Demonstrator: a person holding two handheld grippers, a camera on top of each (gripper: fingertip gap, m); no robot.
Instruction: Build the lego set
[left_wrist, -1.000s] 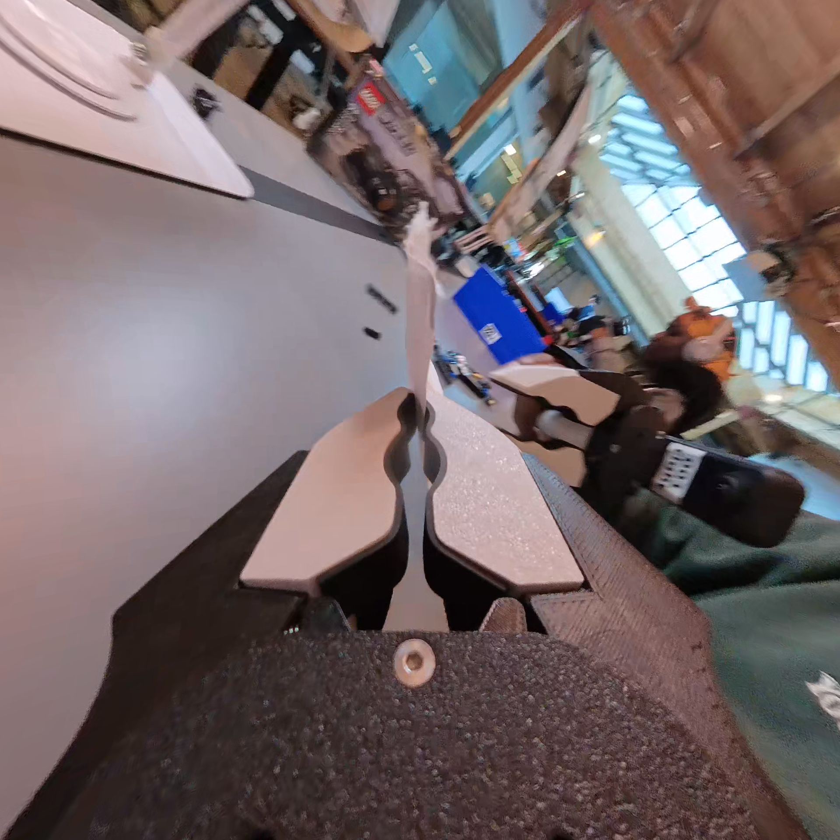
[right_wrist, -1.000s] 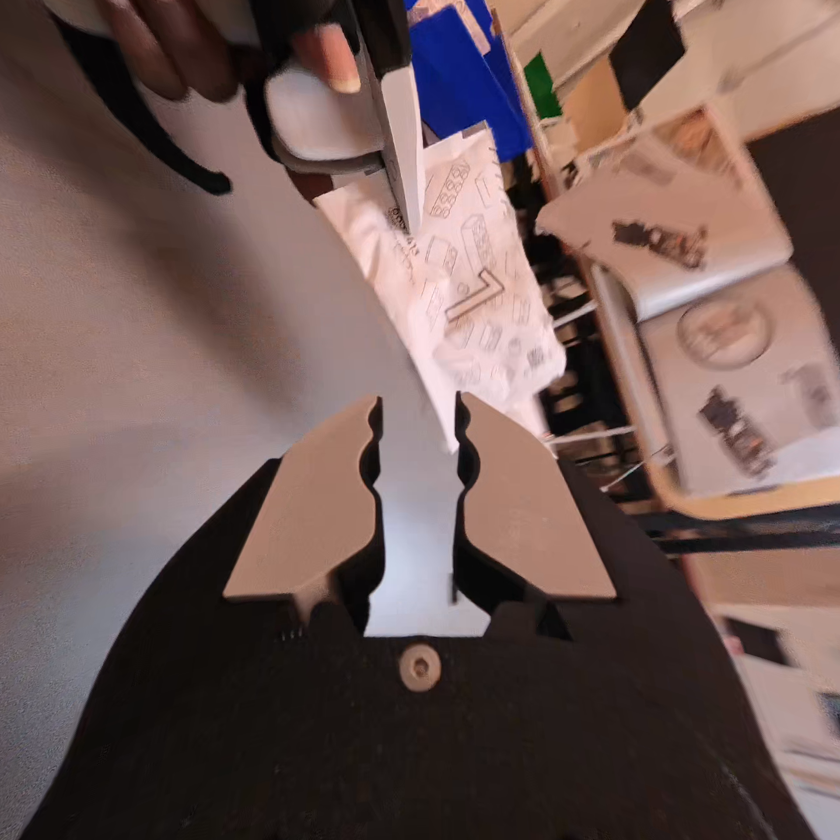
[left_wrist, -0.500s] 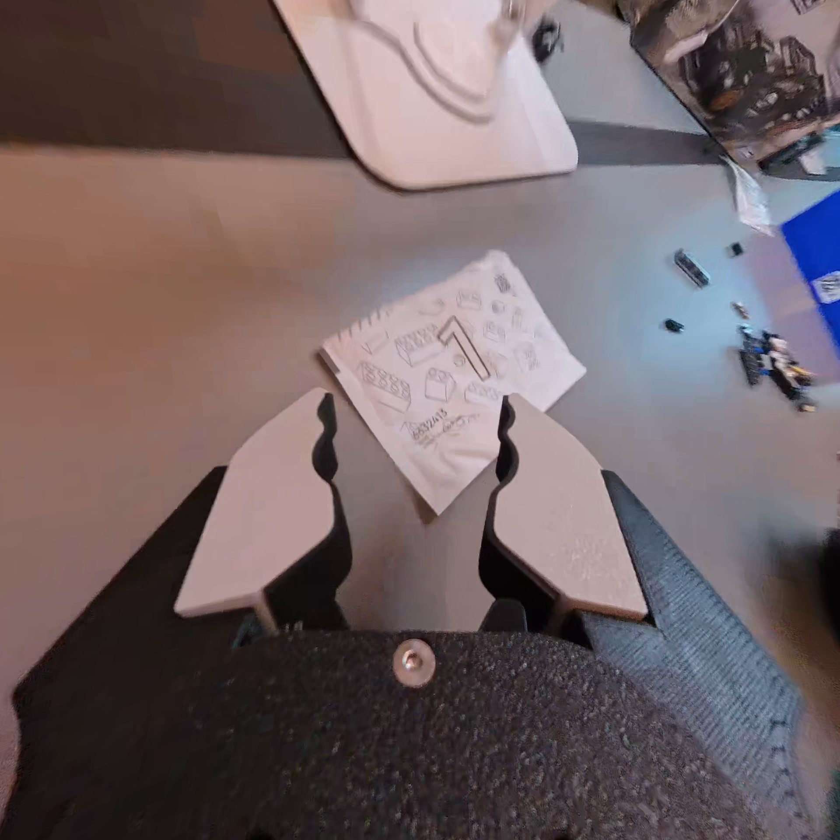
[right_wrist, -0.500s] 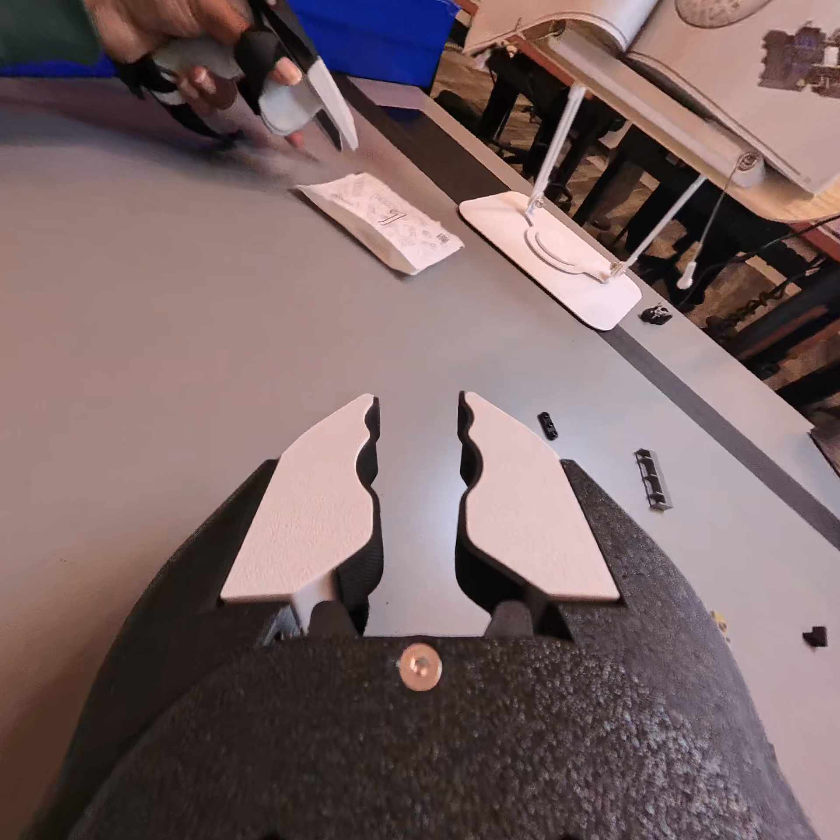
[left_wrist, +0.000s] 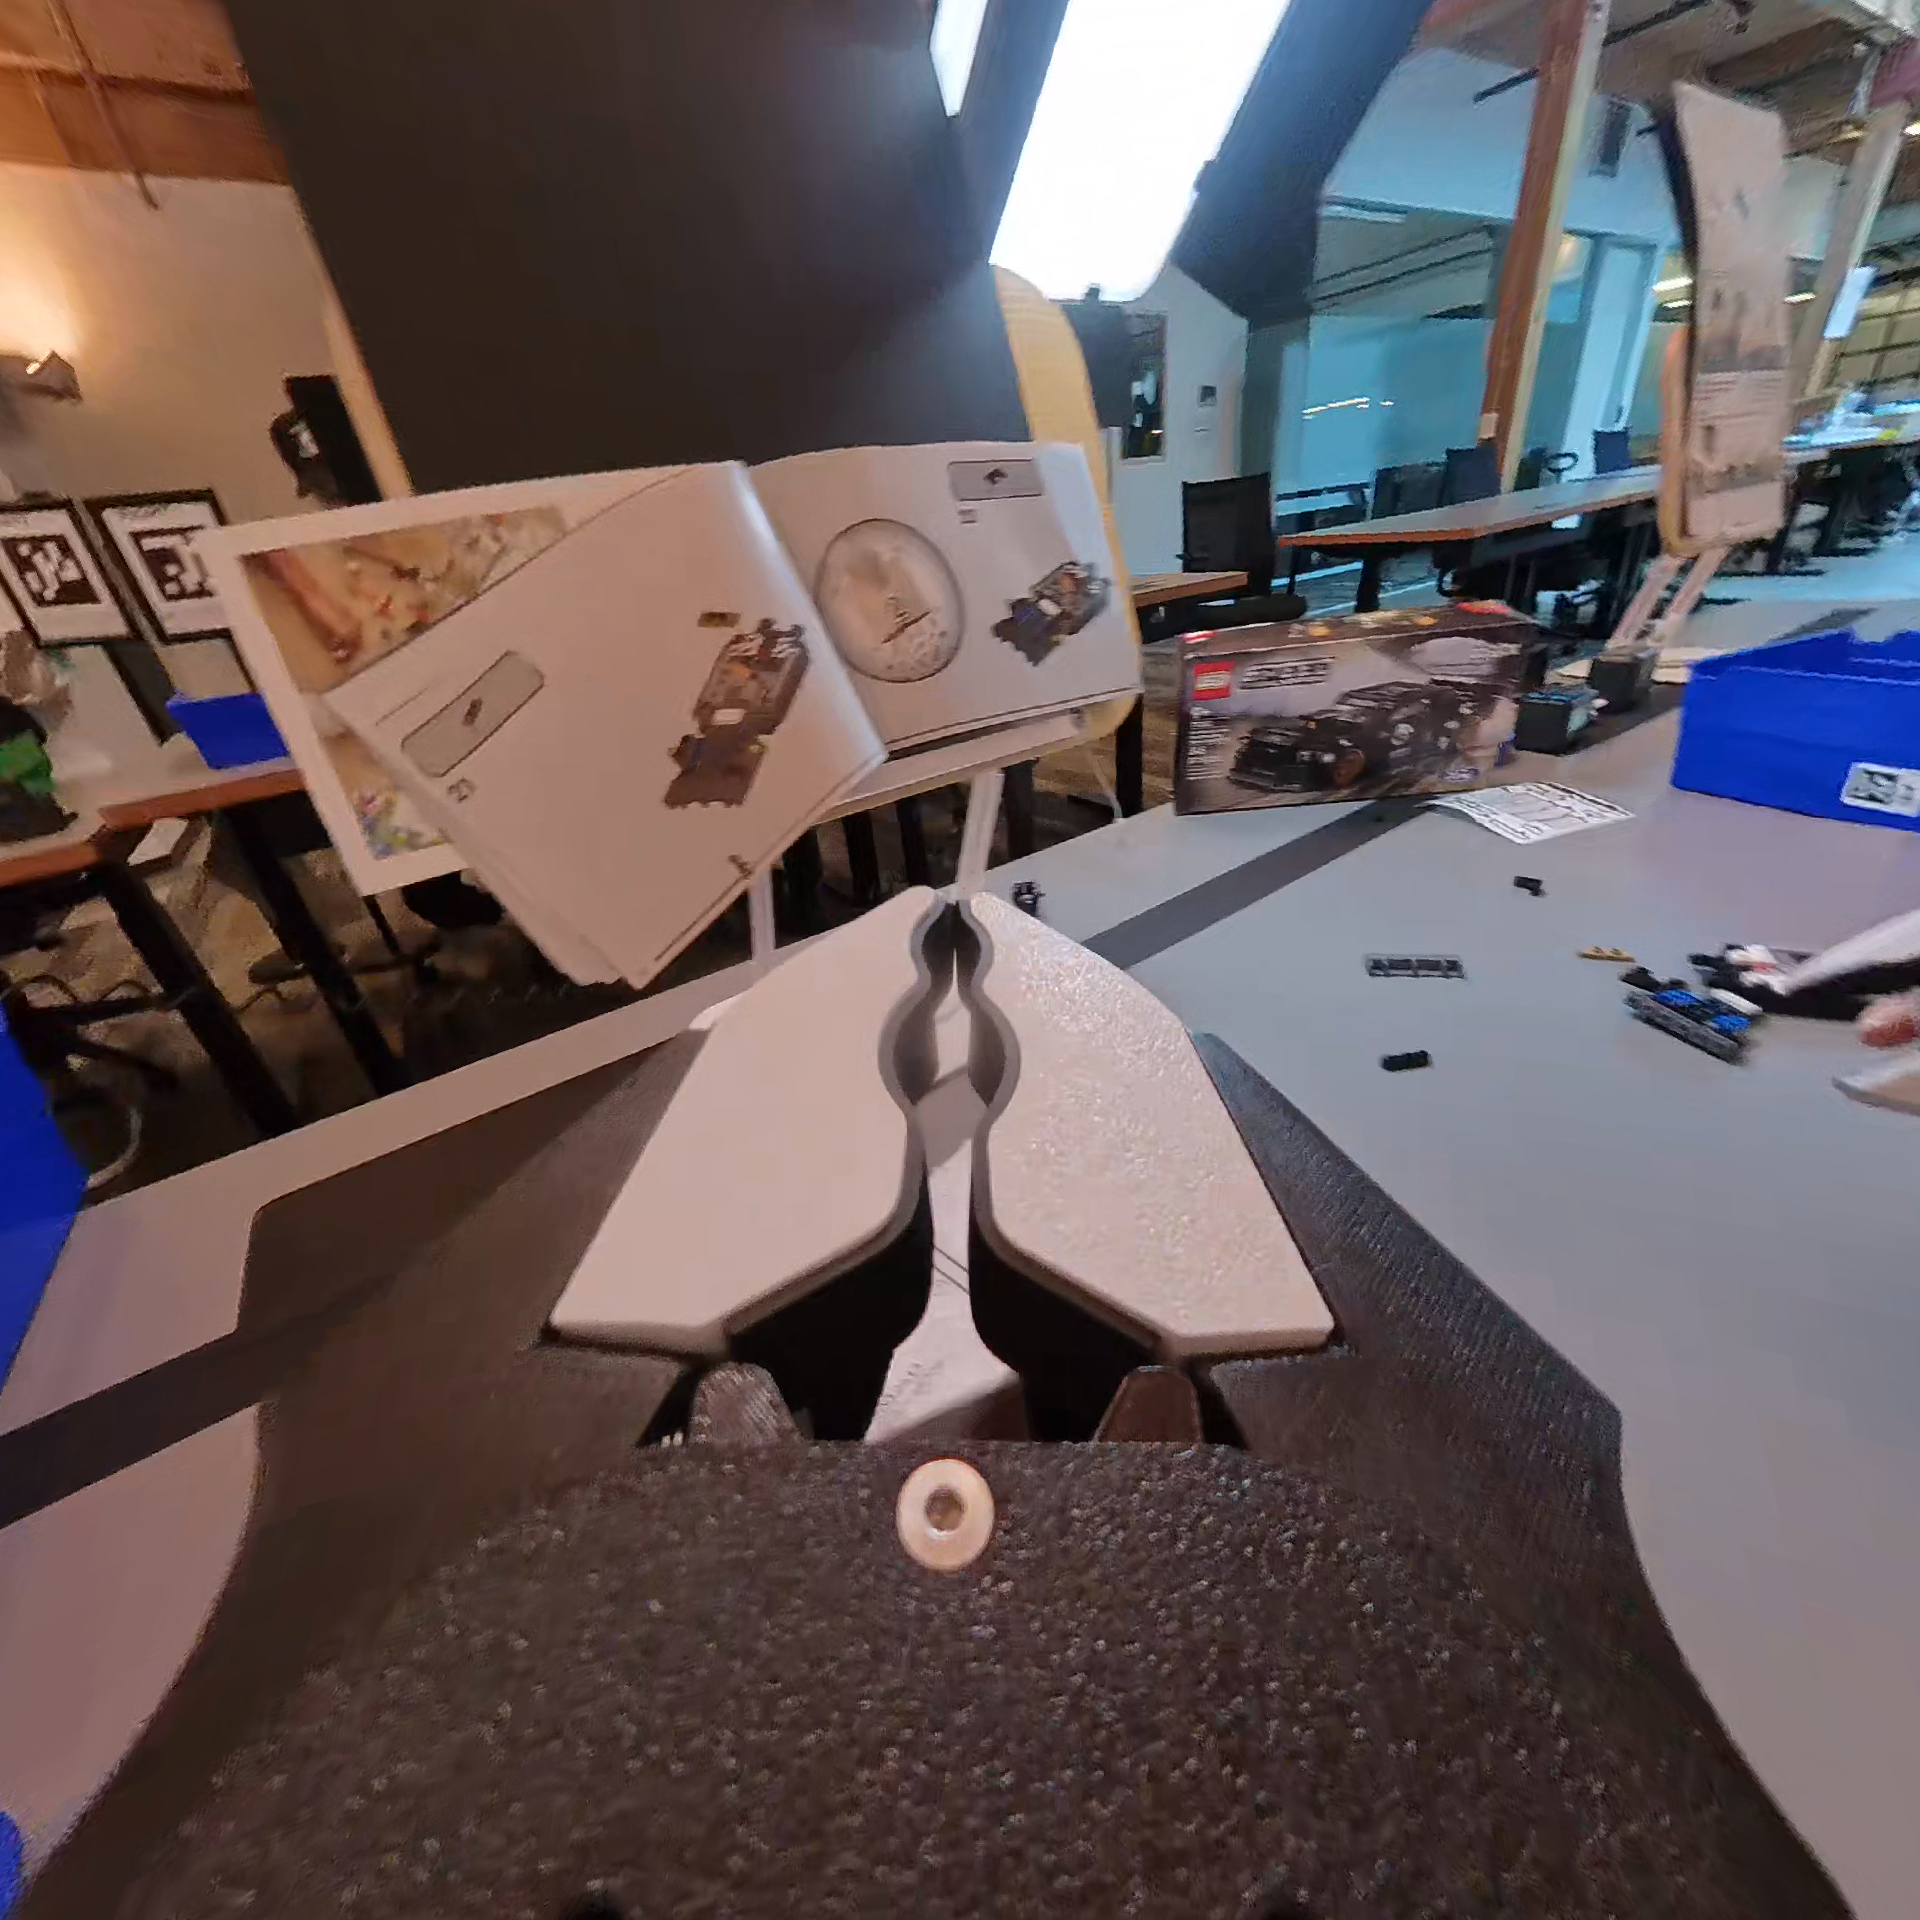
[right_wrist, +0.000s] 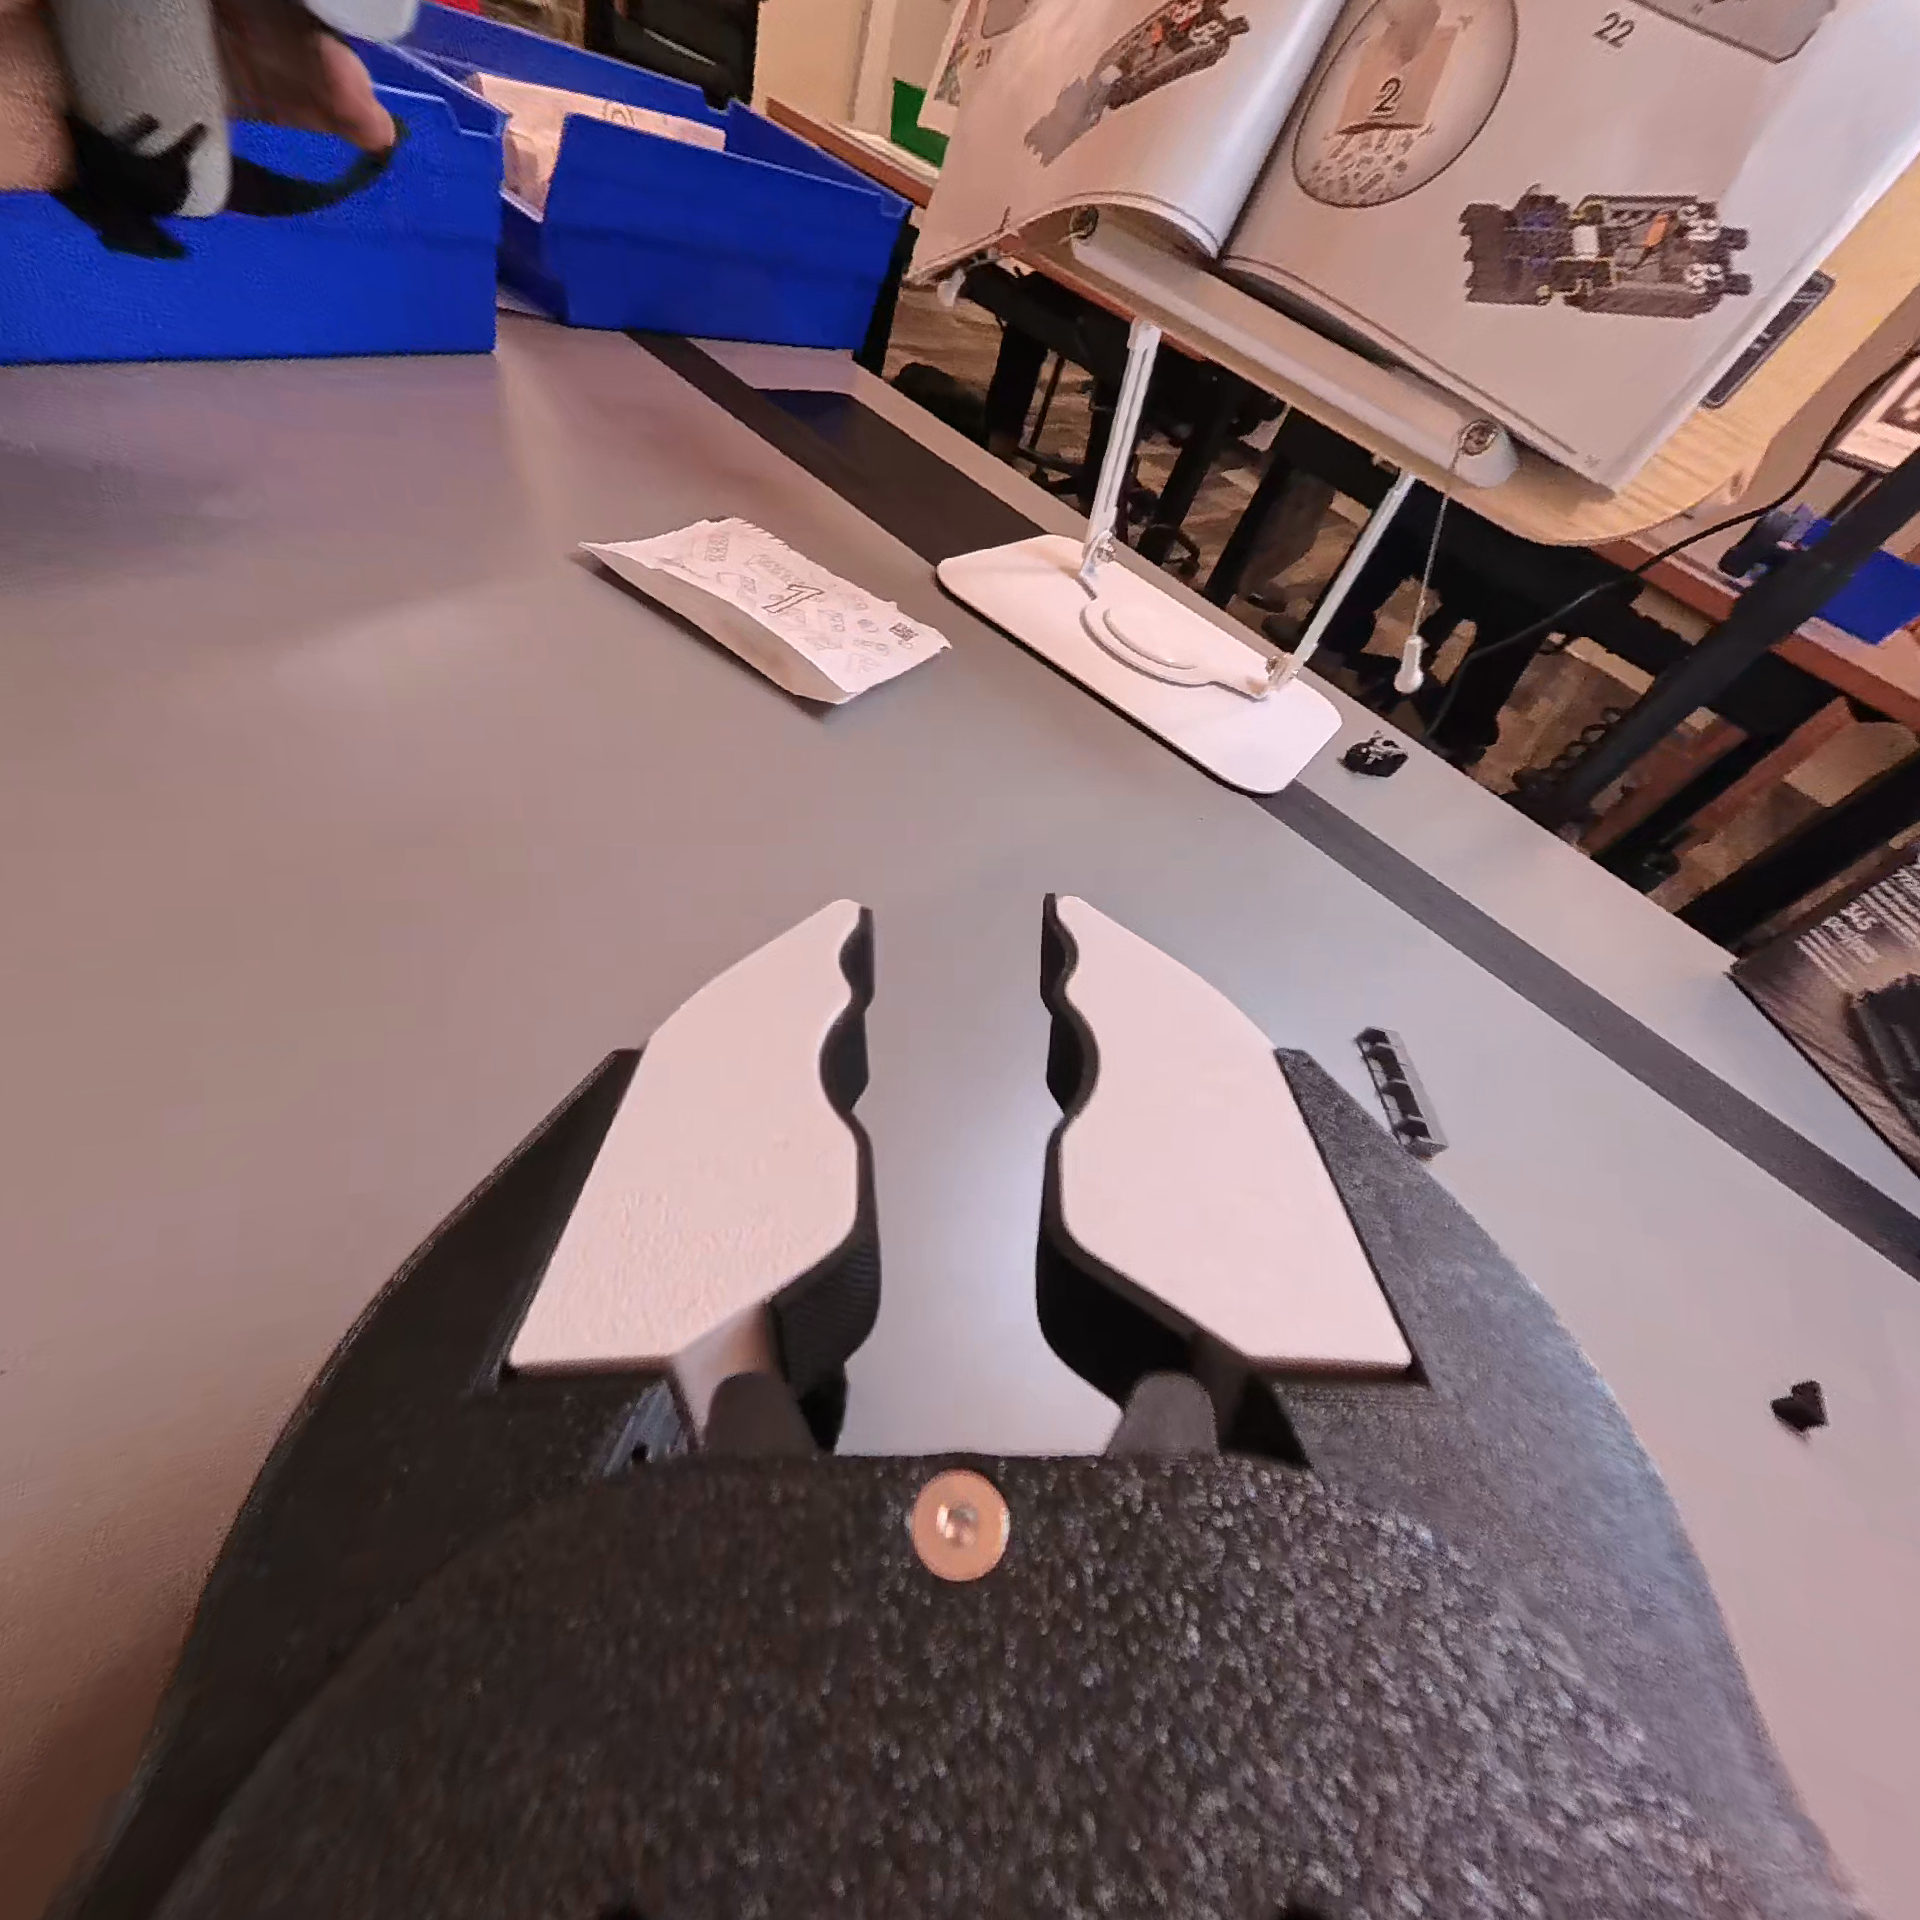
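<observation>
Left wrist view: left gripper (left_wrist: 951, 914) held level above the grey table (left_wrist: 1558, 1195), aimed at the far edge; jaws pressed together at the tips, nothing between them. Ahead, an open instruction booklet (left_wrist: 675, 675) sits raised on a white stand. Right of it a dark boxed set (left_wrist: 1351, 707) lies near the table's edge, a blue bin (left_wrist: 1797, 727) beyond. Loose small bricks (left_wrist: 1683, 1008) scatter at right. Right wrist view: right gripper (right_wrist: 954, 914) low over bare tabletop, 2 fingers parted, empty. Open grey surface lies ahead. White paper bag (right_wrist: 769, 613) lies flat well ahead, just left of the stand's base (right_wrist: 1153, 665). A small black piece (right_wrist: 1403, 1091) rests just beside the right finger.
</observation>
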